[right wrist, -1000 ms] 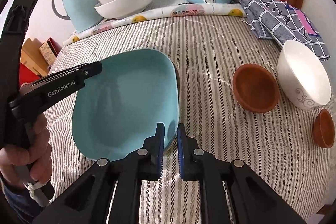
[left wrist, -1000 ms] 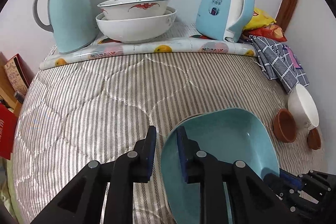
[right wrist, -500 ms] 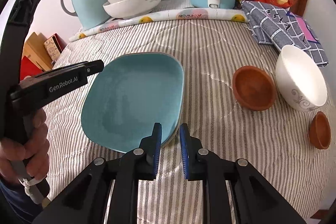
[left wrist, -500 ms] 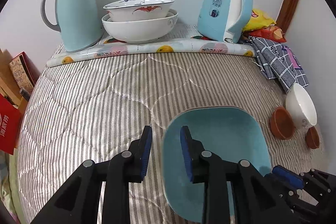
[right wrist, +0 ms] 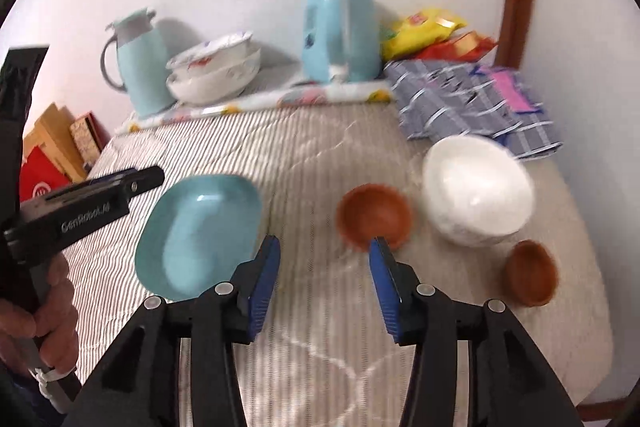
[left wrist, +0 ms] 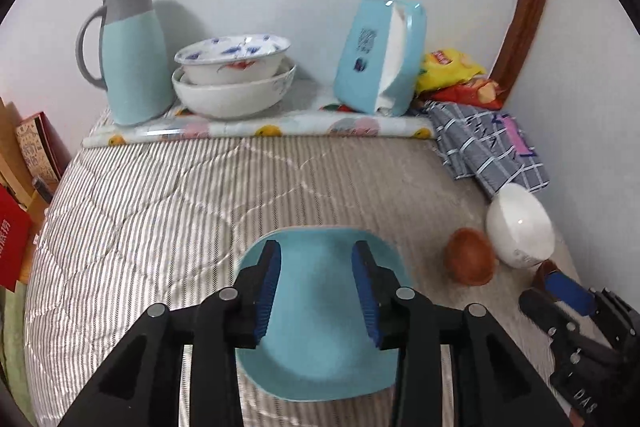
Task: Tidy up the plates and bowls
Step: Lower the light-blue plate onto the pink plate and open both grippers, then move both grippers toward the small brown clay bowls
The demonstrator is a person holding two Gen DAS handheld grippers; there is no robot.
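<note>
Teal plate (right wrist: 200,233) lies flat on the striped quilt (left wrist: 168,195), free of both grippers; my left gripper (left wrist: 316,291) hangs just above it with jaws wide and nothing between them; my right gripper (right wrist: 324,279) is spread wide too, empty, pointing toward the bowls on the right; so the plate looks placed, and I judge the bowls are the step in hand. Larger brown bowl (right wrist: 374,217) sits just ahead of my right jaws, empty; white bowl (right wrist: 478,189) just beside it, empty as far as I can see; small brown bowl (right wrist: 530,273) nearer the edge, nothing in it. Next move, I reckon: straddle one rim squarely and close without skidding it on soft fabric. At the back two patterned bowls (left wrist: 234,79) sit nested, the upper inside the lower; contents hidden.
</note>
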